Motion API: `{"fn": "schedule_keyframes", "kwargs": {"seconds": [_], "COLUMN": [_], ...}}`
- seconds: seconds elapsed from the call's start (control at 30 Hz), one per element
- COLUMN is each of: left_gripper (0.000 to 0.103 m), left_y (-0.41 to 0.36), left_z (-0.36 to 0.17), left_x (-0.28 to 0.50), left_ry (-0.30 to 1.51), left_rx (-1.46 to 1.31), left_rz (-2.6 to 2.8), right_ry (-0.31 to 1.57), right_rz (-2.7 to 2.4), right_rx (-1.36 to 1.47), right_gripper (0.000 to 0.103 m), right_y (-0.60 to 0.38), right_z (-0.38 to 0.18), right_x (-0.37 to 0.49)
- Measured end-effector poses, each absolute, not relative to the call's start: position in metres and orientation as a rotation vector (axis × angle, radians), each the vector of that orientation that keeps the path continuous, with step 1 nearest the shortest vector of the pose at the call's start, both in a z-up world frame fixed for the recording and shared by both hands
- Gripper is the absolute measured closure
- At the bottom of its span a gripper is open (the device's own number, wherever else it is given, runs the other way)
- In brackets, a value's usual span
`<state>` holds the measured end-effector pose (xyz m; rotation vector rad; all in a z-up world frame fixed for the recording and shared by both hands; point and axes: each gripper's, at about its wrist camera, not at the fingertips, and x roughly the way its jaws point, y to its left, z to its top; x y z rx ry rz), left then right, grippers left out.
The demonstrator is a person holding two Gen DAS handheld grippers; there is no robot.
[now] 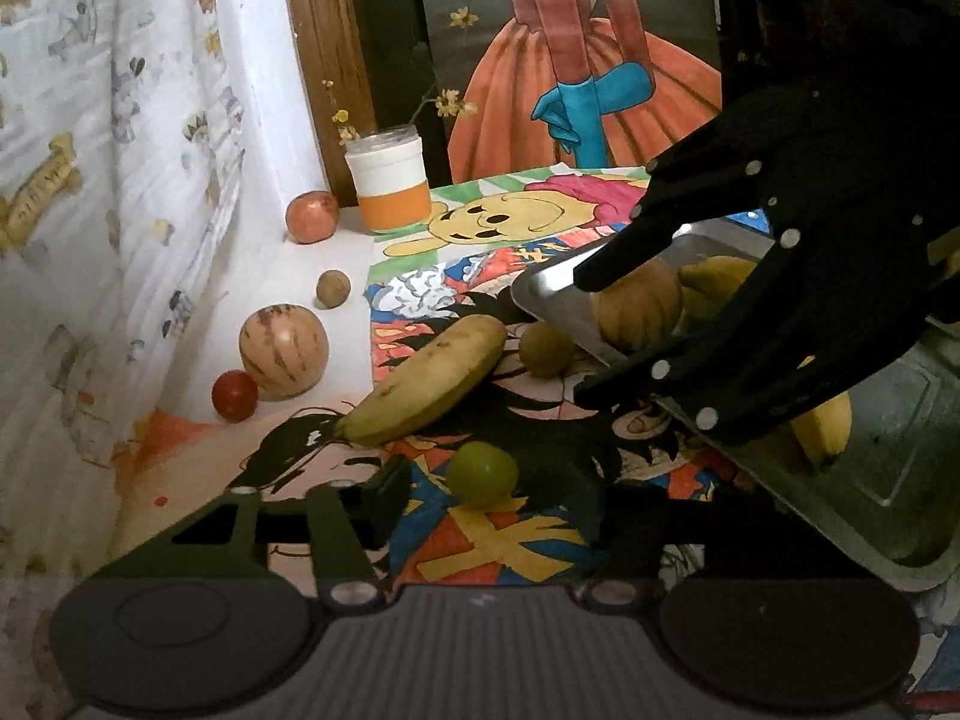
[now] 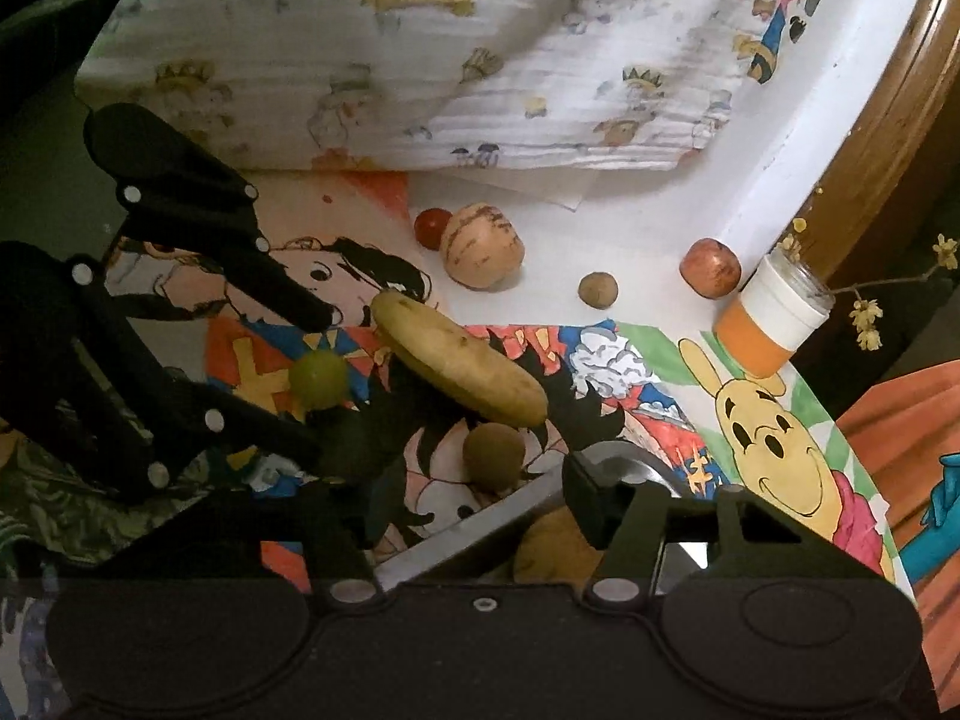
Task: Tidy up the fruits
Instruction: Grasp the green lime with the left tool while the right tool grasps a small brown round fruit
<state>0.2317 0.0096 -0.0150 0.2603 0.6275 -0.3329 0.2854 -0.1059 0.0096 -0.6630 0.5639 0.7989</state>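
A metal tray [image 1: 900,480] at the right holds a tan ribbed fruit [image 1: 636,306] and bananas [image 1: 825,426]. My right gripper [image 1: 585,336] is open over the tray's near-left rim, empty. Loose on the cartoon mat lie a yellow banana [image 1: 426,381], a green grape-like fruit [image 1: 483,474] and a small olive fruit [image 1: 546,348]. My left gripper [image 2: 327,384] is open with the green fruit [image 2: 318,378] between its fingers, not touching. In the right wrist view the banana [image 2: 459,366], olive fruit [image 2: 493,455] and tray rim [image 2: 456,540] show.
On the white surface at the left lie a striped melon [image 1: 283,349], a red tomato [image 1: 234,395], a small brown fruit [image 1: 333,288] and a reddish apple [image 1: 312,216]. An orange-and-white jar [image 1: 393,186] with flower sprigs stands at the back. A patterned cloth [image 1: 90,180] hangs at the left.
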Motion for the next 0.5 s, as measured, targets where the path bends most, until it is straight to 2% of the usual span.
{"fn": "schedule_keyframes", "kwargs": {"seconds": [0.17, 0.5], "left_gripper": [0.061, 0.069], "left_y": [0.011, 0.011], "left_z": [-0.016, -0.016], "left_x": [0.235, 0.236], "left_ry": [0.643, 0.650], "left_rx": [0.247, 0.235], "left_rz": [-0.343, -0.348], "right_ry": [0.566, 0.581], "right_rz": [0.785, 0.788], "right_rx": [-0.679, -0.684], "right_gripper": [0.056, 0.064], "right_y": [-0.098, -0.091], "right_z": [0.005, -0.001], "right_x": [0.291, 0.294]}}
